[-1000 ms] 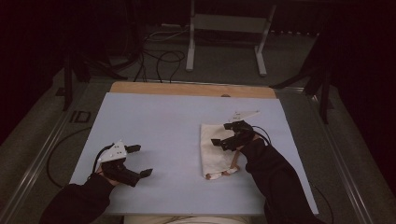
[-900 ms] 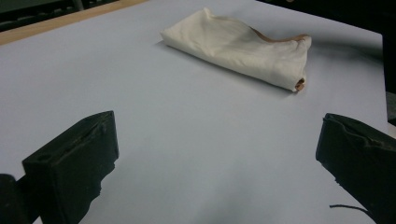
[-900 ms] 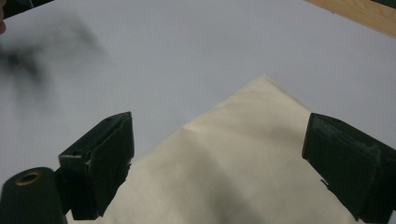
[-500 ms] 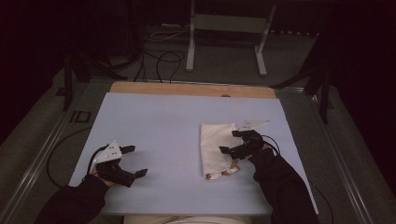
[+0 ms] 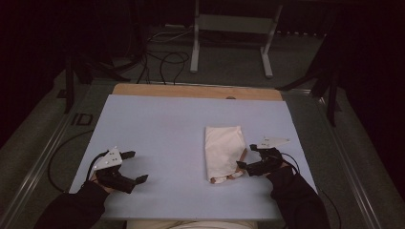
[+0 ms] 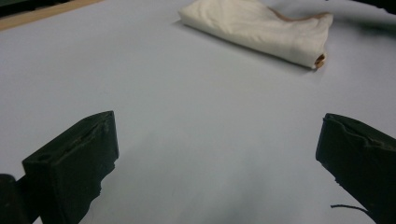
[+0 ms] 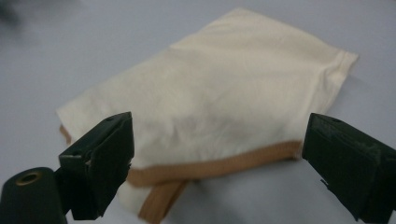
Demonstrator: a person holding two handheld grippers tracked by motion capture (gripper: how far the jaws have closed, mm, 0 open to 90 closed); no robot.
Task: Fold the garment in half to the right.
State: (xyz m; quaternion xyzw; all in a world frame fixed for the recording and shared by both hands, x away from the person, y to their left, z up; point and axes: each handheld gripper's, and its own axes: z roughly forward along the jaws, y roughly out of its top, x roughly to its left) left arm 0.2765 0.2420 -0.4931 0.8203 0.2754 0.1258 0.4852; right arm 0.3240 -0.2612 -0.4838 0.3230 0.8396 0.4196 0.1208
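Note:
A folded cream cloth [image 5: 223, 151] with an orange-brown trim lies on the pale blue table [image 5: 162, 129], right of centre. My right gripper [image 5: 247, 156] sits just right of the cloth's near edge, open, nothing between its jaws. In the right gripper view the cloth [image 7: 219, 98] lies just ahead of the spread jaws, trim edge nearest. My left gripper [image 5: 135, 167] rests at the near left, open and empty. In the left gripper view the cloth [image 6: 261, 28] lies far ahead across bare table.
A wooden strip [image 5: 196, 91] borders the table's far edge. Beyond it stand a metal frame's legs [image 5: 196, 43] and loose cables [image 5: 162, 59] on the floor. Metal rails [image 5: 43, 157] run along the table's sides.
My right gripper has drawn back toward the near right, off the cloth, and now sits beside its edge. The left gripper has shifted slightly nearer. The cloth stays folded in place.

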